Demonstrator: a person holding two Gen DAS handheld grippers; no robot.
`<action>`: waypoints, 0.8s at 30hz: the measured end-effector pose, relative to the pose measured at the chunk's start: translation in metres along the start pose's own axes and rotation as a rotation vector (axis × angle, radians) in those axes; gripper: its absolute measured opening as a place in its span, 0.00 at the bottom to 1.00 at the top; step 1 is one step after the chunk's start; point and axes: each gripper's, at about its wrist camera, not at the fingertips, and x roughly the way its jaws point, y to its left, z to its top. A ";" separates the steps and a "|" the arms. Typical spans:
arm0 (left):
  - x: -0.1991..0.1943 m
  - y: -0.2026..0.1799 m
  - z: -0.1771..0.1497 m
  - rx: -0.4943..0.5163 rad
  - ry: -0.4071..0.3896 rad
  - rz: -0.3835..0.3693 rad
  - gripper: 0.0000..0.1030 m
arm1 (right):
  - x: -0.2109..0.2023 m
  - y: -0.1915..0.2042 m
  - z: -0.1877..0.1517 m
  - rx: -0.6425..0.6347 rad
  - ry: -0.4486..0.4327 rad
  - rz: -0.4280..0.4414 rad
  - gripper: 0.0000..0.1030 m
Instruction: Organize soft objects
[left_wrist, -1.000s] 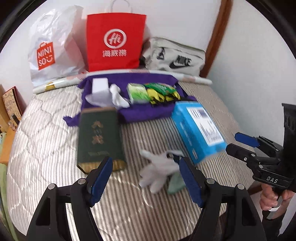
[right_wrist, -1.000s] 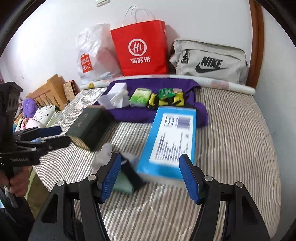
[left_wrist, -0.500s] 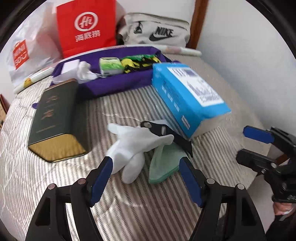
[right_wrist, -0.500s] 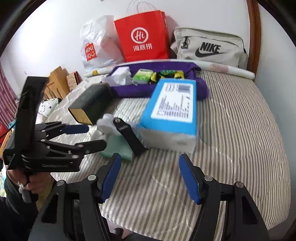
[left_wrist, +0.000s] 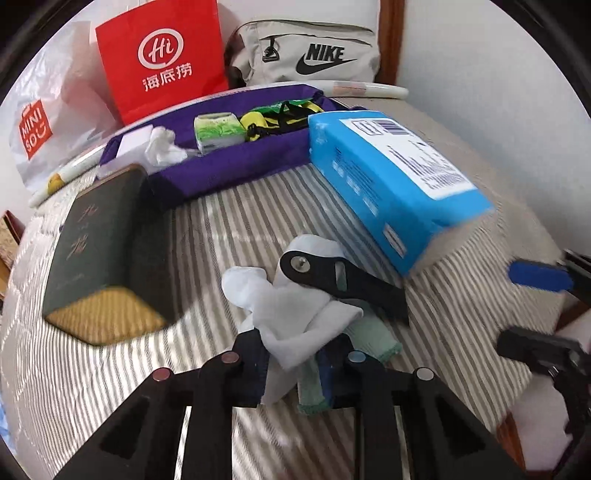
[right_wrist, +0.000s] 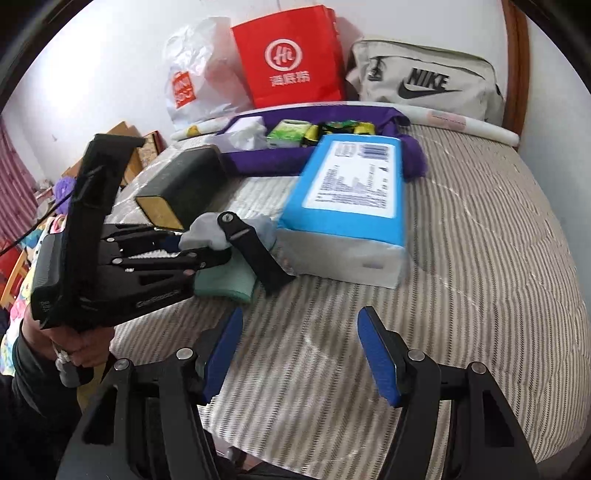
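Note:
A white glove (left_wrist: 295, 314) lies on the striped bed over a green cloth (left_wrist: 373, 336), with a black clip (left_wrist: 343, 280) across them. My left gripper (left_wrist: 295, 369) is shut on the glove and the green cloth's edge. In the right wrist view the left gripper (right_wrist: 207, 254) pinches the glove (right_wrist: 207, 230) beside the green cloth (right_wrist: 225, 282) and the clip (right_wrist: 255, 254). My right gripper (right_wrist: 299, 354) is open and empty, above the bed in front of the blue pack (right_wrist: 351, 188).
A blue tissue pack (left_wrist: 388, 184) lies right of the pile, a dark green box (left_wrist: 99, 243) left. Behind, a purple tray (left_wrist: 229, 166) holds tissues and packets. A red bag (left_wrist: 162, 59), Miniso bag (left_wrist: 40, 129) and Nike bag (left_wrist: 310, 55) stand at the wall.
My left gripper moved forward to the glove and closed on it and the green cloth. My right gripper drew back a little and stayed open.

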 end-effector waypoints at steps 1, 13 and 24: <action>-0.006 0.003 -0.004 -0.011 0.000 -0.016 0.19 | -0.001 0.004 0.000 -0.011 -0.003 0.016 0.63; -0.050 0.059 -0.056 -0.147 -0.002 -0.040 0.18 | 0.024 0.068 0.001 -0.187 0.019 0.083 0.63; -0.059 0.096 -0.070 -0.230 -0.034 -0.047 0.19 | 0.070 0.091 -0.002 -0.371 0.076 -0.032 0.66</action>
